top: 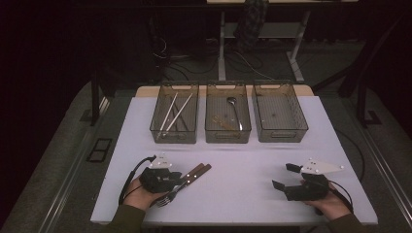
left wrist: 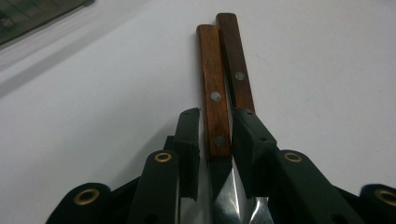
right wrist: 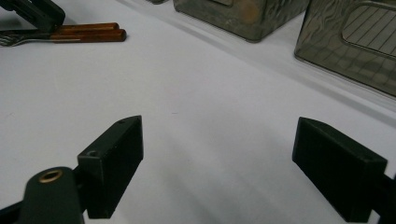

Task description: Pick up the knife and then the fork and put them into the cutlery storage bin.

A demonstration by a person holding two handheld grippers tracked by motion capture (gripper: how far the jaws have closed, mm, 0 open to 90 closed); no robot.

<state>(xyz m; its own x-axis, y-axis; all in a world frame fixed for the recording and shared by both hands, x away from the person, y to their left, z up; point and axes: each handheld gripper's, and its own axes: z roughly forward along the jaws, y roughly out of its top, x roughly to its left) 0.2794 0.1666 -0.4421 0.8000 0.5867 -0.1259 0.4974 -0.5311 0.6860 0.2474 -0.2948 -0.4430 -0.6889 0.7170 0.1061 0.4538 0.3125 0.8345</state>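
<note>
Left gripper: your left gripper (left wrist: 217, 140) sits low at the near left of the white table (top: 243, 160), jaws closed in on one wooden handle (left wrist: 214, 93), one jaw on each side of it where wood meets metal.
Second handle: a second wooden handle (left wrist: 236, 60) lies touching the first, outside the jaw on that side.
Fork: fork tines (top: 165, 199) poke out toward you from under the left gripper; which handle they belong to, you cannot tell.
Right gripper: your right gripper (right wrist: 219, 163) rests at the near right, jaws spread wide over bare table.
Left bin: far side, a clear bin (top: 175, 128) holding two pale chopsticks (top: 173, 111) leaning diagonally.
Middle bin: a clear bin (top: 228, 131) holding a metal spoon (top: 234, 109) and a small brownish item, too dim to name.
Right bin: a clear bin (top: 279, 128), just beside the middle one.
</note>
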